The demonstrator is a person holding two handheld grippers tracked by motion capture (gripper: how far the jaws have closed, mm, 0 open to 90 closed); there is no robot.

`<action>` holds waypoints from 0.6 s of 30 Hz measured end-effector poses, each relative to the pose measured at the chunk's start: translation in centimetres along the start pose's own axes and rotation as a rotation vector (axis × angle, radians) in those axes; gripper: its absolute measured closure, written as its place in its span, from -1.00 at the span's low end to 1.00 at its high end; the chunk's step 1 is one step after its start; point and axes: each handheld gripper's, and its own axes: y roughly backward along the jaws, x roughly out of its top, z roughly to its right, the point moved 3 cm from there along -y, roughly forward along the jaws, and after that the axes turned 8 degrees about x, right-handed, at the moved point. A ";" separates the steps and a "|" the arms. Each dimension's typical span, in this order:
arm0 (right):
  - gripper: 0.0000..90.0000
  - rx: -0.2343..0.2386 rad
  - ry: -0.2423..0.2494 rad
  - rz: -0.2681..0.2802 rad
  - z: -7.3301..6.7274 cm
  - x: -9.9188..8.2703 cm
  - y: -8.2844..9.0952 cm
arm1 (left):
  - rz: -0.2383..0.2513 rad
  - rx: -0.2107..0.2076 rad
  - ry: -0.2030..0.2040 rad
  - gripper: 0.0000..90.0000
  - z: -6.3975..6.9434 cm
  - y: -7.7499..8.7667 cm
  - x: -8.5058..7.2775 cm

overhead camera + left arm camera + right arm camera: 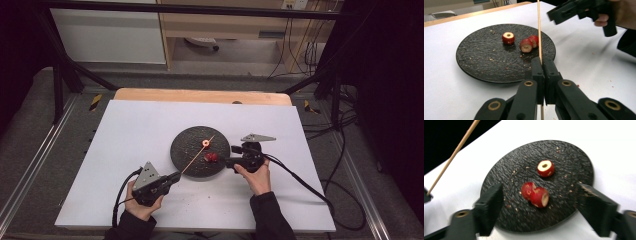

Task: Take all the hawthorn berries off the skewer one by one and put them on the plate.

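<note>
Three small red fruit pieces are seen on a round dark plate point(187, 160) that is set near the middle of a white table point(125, 150). The plate is the only container in view; it is flat and rough-textured with almost no rim, so little would be kept from rolling off it. Crumbs and specks of fruit are scattered over its surface.

The left gripper point(543, 75) is clamped shut on a thin wooden skewer point(539, 30), which is held near its lower end and slants up over the plate. In the high view its far end lies close to the single piece. The right gripper point(539, 205) is held with its jaws spread wide, one on either side of the pair, and nothing is touched by them.

The skewer is judged light and stiff along its length but easily snapped if bent; a hold nearer the working tip would probably give better control of its point.

Of the fruit, a pair point(535, 193) lies touching one another toward the plate's near edge, and a single piece point(545, 168) sits apart, farther in. Each has been cored: a pale cut face with a central hole is shown. The pieces are judged light, firm-skinned, softer inside, and apt to roll or slip on their rounded sides. Each is best taken gently across the red skin, with the hole left clear if the skewer is to be passed through, which seems likely.
</note>
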 end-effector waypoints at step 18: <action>-0.98 -0.074 0.084 -0.042 2.8 -5.1 5.2 | -0.040 0.022 0.020 0.96 -1.0 -0.6 1.1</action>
